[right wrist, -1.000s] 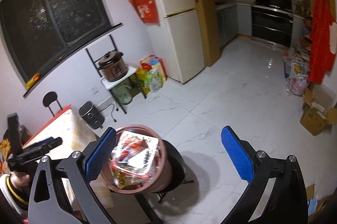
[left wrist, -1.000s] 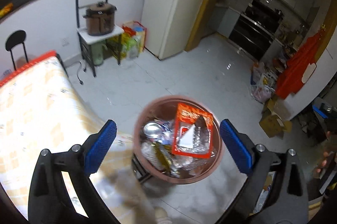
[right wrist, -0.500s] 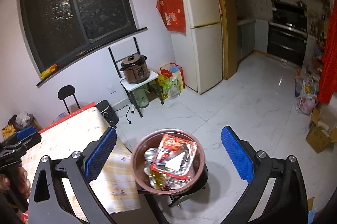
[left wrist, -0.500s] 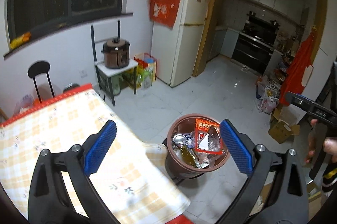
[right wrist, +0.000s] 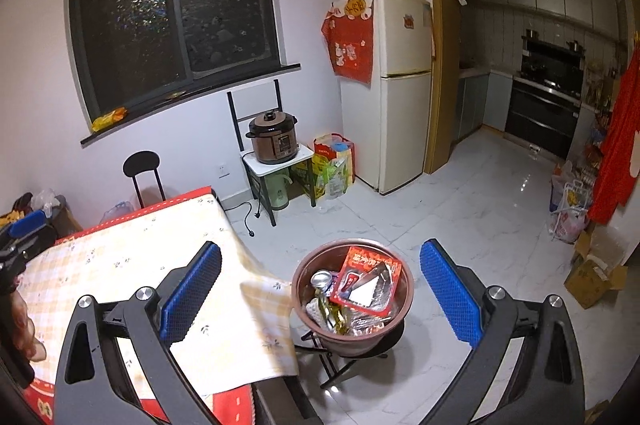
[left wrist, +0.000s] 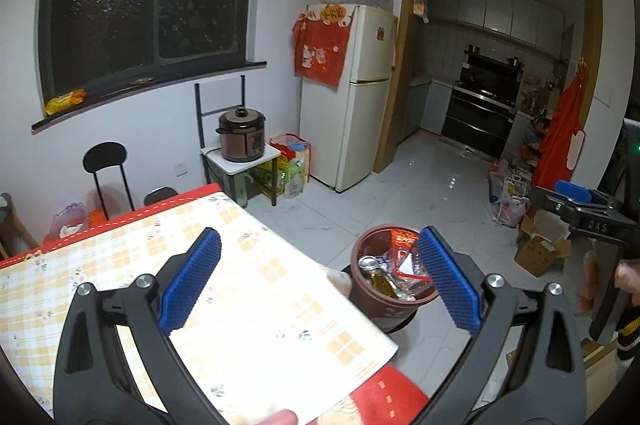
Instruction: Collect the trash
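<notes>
Both grippers, left (left wrist: 318,279) and right (right wrist: 320,291), jaws spread, empty. Trash sits in brown bin (right wrist: 352,291) beside table (right wrist: 120,265). I see no loose trash on cloth; scan table before any reach.

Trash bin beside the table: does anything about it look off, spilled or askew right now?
Nothing has spilled. The brown trash bin sits perched on a black stool rather than on the floor, and it is full nearly to the rim, with a red wrapper lying tilted on top. Both grippers are open and empty.
</notes>
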Motion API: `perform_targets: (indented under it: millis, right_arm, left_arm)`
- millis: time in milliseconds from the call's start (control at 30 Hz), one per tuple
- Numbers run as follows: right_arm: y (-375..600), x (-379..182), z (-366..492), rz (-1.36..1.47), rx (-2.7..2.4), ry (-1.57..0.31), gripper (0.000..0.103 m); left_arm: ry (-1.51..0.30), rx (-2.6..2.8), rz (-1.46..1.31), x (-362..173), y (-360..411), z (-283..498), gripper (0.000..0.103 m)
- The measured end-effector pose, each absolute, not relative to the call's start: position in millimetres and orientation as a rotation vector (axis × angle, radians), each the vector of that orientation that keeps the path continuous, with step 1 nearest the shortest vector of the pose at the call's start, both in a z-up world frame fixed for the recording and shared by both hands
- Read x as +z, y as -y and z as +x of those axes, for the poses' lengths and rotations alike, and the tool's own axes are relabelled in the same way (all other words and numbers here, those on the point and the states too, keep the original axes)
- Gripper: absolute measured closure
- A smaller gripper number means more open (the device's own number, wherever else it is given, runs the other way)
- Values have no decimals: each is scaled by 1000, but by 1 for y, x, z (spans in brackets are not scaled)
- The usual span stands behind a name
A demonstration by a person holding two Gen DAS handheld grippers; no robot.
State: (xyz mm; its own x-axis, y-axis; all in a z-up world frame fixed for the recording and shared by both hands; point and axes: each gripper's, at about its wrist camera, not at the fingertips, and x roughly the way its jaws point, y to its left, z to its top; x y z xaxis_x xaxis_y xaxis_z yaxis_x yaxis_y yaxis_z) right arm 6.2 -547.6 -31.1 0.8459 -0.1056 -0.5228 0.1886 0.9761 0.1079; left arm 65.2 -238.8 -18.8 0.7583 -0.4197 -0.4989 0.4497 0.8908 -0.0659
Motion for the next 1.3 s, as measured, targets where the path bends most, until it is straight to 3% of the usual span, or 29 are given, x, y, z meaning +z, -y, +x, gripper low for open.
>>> perform_targets:
  millis: [500, 1300]
  right_arm:
    - [485, -23, -47, 144, -200, -515, 5]
    - [459, -16, -67, 135, -255, -507, 5]
  left_arm:
    - [-500, -462, 67, -9, 170, 26, 6]
    - [-493, -476, 89, -5, 146, 16, 6]
